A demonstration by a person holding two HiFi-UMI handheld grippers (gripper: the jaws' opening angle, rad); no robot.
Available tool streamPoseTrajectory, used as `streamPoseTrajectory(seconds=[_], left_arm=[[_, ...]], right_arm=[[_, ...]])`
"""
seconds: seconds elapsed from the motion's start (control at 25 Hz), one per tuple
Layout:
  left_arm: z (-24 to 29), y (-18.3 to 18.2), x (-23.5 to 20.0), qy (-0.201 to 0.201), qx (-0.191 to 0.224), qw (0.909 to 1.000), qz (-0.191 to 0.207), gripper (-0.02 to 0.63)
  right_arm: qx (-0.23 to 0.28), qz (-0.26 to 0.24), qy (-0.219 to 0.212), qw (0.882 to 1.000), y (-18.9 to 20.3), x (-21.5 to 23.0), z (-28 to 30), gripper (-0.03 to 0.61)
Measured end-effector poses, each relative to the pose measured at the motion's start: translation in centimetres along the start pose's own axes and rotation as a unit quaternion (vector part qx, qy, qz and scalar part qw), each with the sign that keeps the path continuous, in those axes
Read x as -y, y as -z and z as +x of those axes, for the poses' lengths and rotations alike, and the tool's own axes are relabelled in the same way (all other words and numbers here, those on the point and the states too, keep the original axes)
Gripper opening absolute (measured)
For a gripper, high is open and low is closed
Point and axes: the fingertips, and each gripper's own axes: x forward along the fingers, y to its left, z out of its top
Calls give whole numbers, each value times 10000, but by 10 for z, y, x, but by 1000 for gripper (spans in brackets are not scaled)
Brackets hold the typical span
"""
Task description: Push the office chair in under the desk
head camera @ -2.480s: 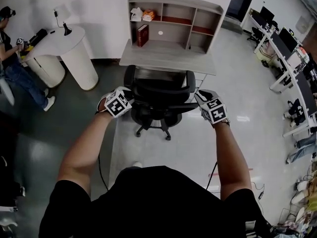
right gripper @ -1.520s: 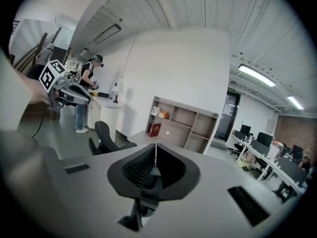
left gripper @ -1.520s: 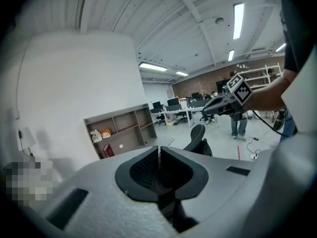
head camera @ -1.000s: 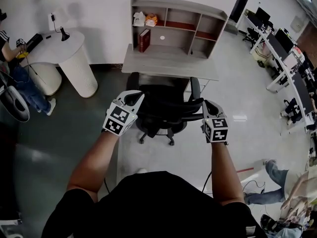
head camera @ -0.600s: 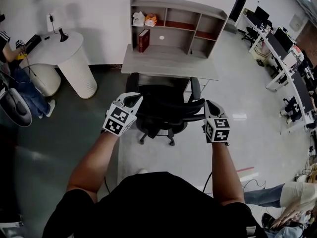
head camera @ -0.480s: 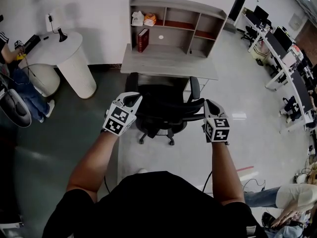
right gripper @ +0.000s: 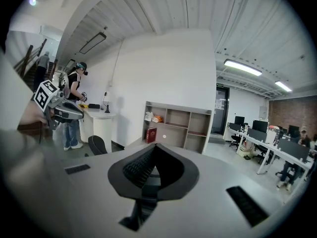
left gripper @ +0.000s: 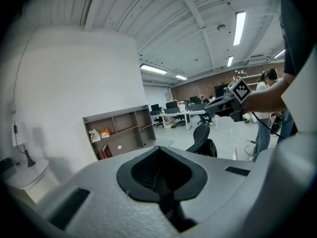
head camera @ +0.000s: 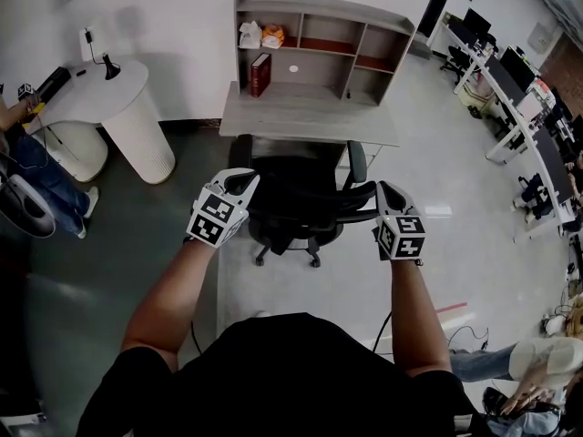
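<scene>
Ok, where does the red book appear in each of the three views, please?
Head view: the book is at top centre, standing in the lower left of the shelf.
Left gripper view: the book is left of centre, in the lower left of the shelf.
Right gripper view: the book is near the centre.
Shared landmark: the grey shelf that holds it shows in all three.

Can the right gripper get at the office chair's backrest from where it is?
Likely yes: the right gripper, jaws shut, sits at the right end of the office chair backrest, with nothing between them.
</scene>
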Motion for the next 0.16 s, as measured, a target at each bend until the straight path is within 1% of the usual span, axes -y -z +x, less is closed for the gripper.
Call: streamPoseTrajectory(seconds=[0.16], left_arm=[[2, 2, 0, 14, -56, 10000, -8, 15]], right_arm=[[53, -4, -22, 10000, -3, 2, 2, 7]])
